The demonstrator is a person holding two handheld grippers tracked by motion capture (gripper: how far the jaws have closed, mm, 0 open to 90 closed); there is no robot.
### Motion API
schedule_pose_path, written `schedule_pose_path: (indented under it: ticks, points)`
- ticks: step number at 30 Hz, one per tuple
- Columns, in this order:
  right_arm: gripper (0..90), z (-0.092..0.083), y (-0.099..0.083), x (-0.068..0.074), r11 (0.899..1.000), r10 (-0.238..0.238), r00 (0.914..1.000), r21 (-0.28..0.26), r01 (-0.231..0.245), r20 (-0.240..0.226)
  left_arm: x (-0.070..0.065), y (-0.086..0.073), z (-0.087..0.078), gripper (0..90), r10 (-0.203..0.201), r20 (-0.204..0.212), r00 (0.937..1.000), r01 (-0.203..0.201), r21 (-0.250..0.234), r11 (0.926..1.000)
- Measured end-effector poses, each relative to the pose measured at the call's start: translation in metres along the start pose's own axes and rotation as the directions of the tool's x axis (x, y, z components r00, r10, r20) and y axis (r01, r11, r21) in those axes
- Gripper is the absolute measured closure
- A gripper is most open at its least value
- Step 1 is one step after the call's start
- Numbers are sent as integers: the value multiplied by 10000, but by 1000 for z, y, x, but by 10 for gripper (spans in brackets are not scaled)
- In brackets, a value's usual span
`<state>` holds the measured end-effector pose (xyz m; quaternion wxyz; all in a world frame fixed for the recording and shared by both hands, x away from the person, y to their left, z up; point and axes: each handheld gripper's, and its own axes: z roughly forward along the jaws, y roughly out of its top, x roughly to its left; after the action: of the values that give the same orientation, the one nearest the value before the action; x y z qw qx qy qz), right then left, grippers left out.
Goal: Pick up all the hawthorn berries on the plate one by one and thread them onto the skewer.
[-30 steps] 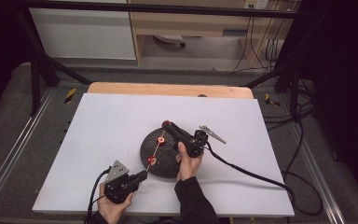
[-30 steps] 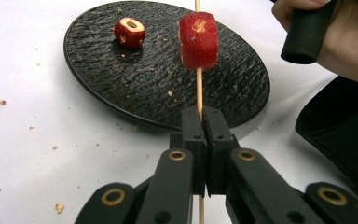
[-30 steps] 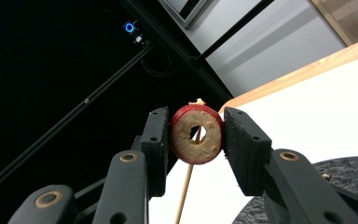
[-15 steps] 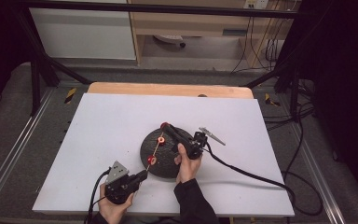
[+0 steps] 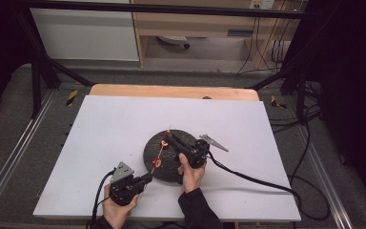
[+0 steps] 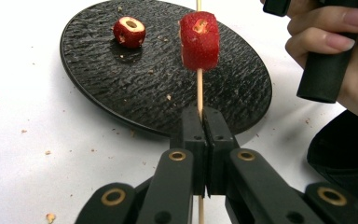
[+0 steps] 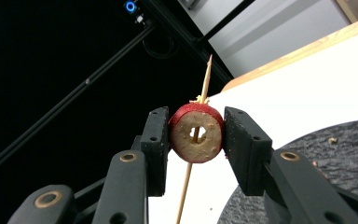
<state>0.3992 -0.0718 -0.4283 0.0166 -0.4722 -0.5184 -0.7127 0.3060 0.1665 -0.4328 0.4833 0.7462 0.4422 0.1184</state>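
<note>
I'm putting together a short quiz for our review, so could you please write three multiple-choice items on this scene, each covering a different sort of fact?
1. Where does the loose red cored fruit piece lie?
A) on the black round textured plate
B) on the white table
C) between jaws

2. How many fruit pieces does the right gripper clamp?
A) none
B) one
C) two

3. What is the left gripper doing?
A) standing wide open
B) shut on the thin wooden skewer
C) shut on the rim

Answers:
1. A, as the piece rests on the plate's surface.
2. B, as a single red ring slice is pressed between its pads.
3. B, as its jaws meet around the skewer.
</note>
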Motion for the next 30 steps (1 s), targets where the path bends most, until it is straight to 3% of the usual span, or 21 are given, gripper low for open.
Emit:
schedule_pose_path:
  ticks: [18, 30]
  points:
    - [621, -7, -24, 6, 9945, 30, 9999, 1045, -16, -137, 2, 2, 1, 890, 103, 8, 9999, -103, -6, 9999]
    - [620, -11, -33, 8, 9921, 54, 9999, 1257, -42, -93, 2, 1, 2, 890, 136, 22, 9999, -136, 34, 9999]
